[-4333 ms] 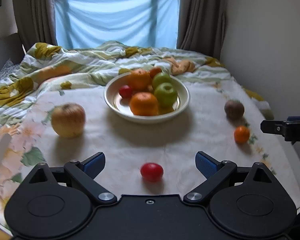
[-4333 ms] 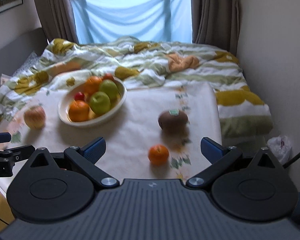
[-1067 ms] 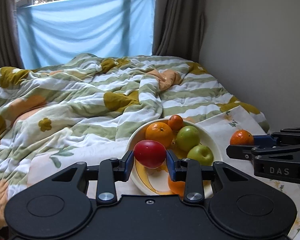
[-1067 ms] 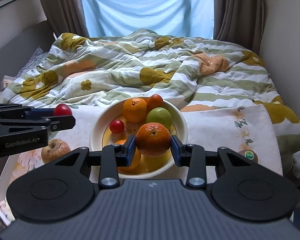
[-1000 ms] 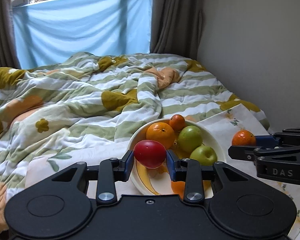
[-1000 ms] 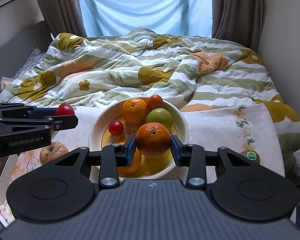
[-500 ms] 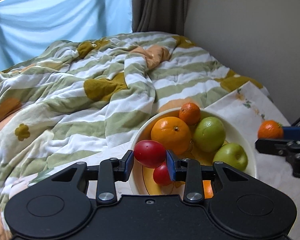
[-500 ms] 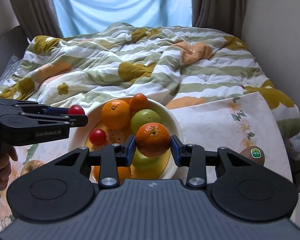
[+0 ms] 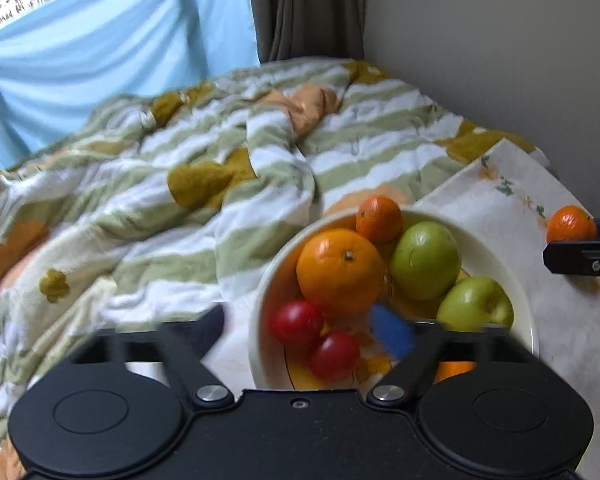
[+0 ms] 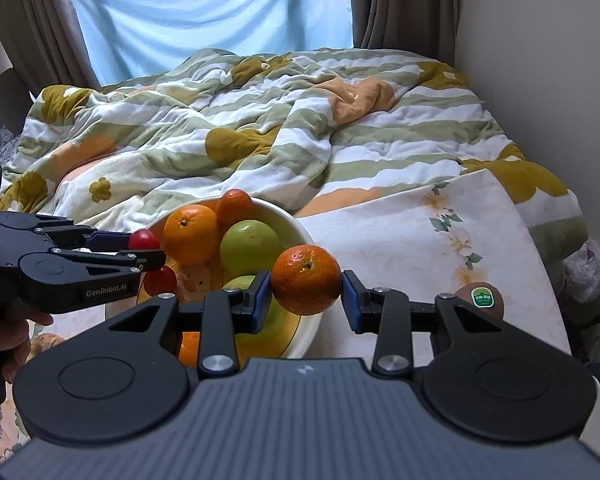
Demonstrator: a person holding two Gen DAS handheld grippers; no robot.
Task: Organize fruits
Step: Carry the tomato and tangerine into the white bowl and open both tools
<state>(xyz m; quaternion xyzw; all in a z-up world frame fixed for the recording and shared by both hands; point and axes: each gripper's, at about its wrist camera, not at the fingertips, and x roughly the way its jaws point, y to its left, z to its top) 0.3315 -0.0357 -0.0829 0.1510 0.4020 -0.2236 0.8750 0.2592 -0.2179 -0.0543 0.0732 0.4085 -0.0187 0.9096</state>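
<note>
Red tomato dropped in bowl, my left hand-held gripper just sprung wide; right hand-held gripper clenches mandarin; kiwi waits on tabletop.

Cream bowl holding orange citrus, green apples, red tomatoes. Green-and-white striped quilt with mustard flowers. Pale floral cloth. Brown kiwi, green sticker. Light blue curtain.
</note>
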